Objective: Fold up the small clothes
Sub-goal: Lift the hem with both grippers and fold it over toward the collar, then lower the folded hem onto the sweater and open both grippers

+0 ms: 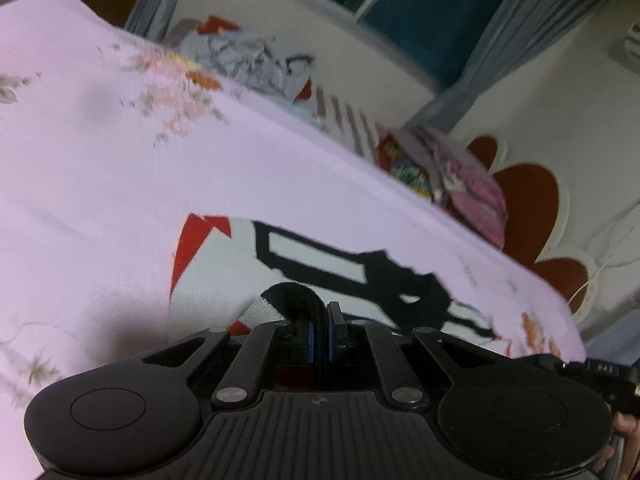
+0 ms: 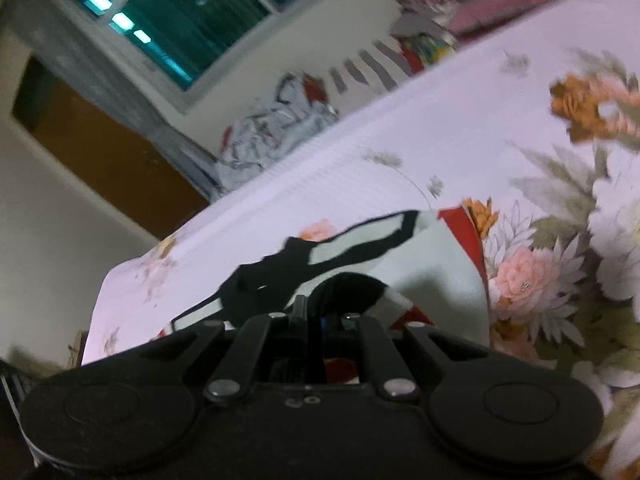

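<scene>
A small white garment (image 1: 224, 264) with red patches and bold black markings lies on the pink floral bedsheet (image 1: 100, 168). My left gripper (image 1: 319, 324) is shut on its black-trimmed edge, which bulges up between the blue pads. In the right wrist view the same garment (image 2: 432, 264) spreads ahead, and my right gripper (image 2: 316, 320) is shut on another black-trimmed edge of it. Both views are tilted and blurred.
A crumpled pile of similar white clothes (image 1: 256, 60) lies at the bed's far edge, also in the right wrist view (image 2: 272, 132). Striped and pink folded items (image 1: 472, 184) sit near a red headboard (image 1: 528, 208). A window (image 2: 172, 12) and wall stand behind.
</scene>
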